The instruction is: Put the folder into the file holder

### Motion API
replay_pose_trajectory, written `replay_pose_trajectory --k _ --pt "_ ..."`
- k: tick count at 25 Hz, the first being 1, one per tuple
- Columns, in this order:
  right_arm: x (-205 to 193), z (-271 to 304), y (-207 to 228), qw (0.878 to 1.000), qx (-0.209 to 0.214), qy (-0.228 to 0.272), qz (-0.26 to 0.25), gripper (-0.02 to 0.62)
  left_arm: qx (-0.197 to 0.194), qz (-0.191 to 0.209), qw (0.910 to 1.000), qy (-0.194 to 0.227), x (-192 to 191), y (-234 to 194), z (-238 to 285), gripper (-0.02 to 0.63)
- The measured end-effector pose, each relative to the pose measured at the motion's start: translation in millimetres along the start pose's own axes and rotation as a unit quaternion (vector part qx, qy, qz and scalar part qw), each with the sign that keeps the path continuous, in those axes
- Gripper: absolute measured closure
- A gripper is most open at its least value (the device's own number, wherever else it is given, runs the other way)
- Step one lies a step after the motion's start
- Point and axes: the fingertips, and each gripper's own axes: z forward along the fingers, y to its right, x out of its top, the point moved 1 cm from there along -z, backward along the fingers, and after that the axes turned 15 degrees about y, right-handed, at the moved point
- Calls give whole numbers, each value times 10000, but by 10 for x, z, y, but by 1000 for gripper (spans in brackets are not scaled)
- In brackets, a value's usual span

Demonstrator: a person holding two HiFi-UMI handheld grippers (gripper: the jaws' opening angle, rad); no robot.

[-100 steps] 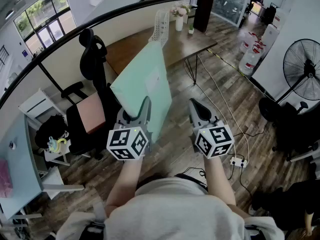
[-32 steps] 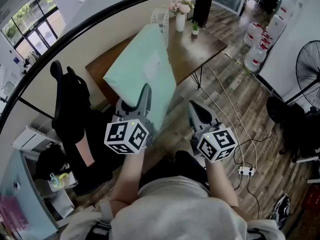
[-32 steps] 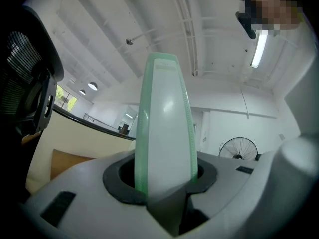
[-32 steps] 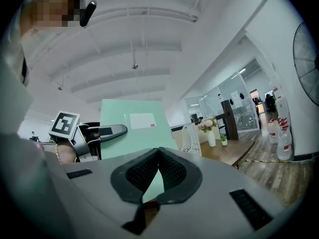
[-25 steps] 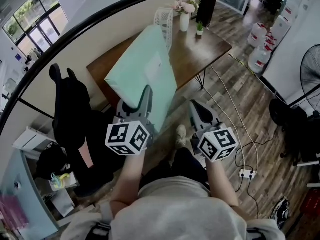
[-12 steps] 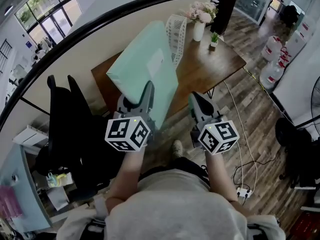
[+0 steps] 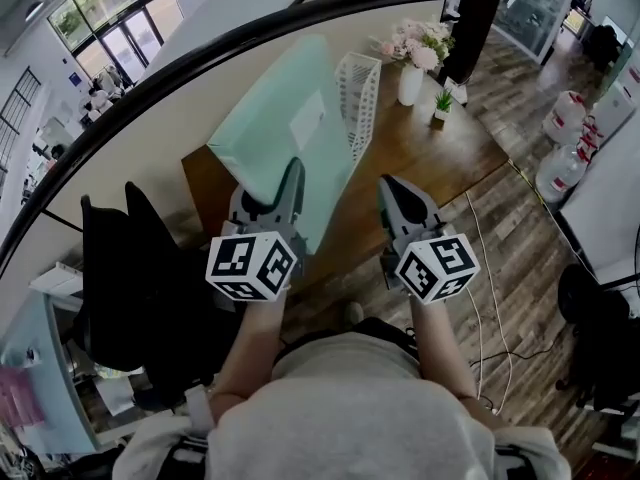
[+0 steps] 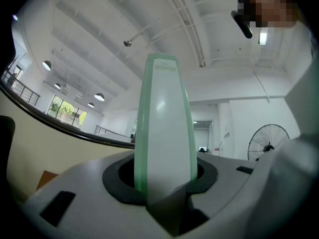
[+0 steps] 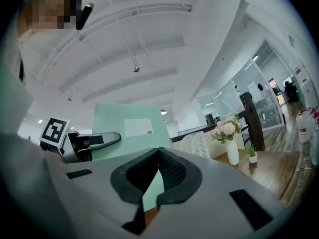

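Desk point(image 7: 420, 158): brown wood, seen ahead of both grippers.
Folder point(image 7: 290, 133): pale green with a white label, held upright in the air, not in the file holder point(image 7: 360, 83).
File holder: white mesh, stood on the desk.
Left gripper point(image 7: 268, 200): fingers clamped on the folder's lower edge.
Right gripper point(image 7: 400, 200): fingers together, nothing held.
Vase point(image 7: 410, 83): white, filled with flowers, placed near the file holder.

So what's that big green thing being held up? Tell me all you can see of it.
It is a pale green folder, flat, rectangular and closed, smooth like plastic, with a white label on its face. It is held in the air, tilted away from the person, its lower edge pinched by the left tool. Nothing else seems to touch it.
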Motion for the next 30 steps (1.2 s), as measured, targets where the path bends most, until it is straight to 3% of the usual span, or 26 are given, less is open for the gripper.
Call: replay_pose_trajectory --k 9,21,30 --pt "-23 246 401 9998 181 25 77 595 43 127 9999 45 -188 -90 440 425" --pt "-73 244 739 9998 -154 34 150 595 43 284 9995 -110 -305 -232 733 423" --pt "-96 456 926 9986 -502 44 173 595 -205 44 9995 -240 -395 -262 1033 423"
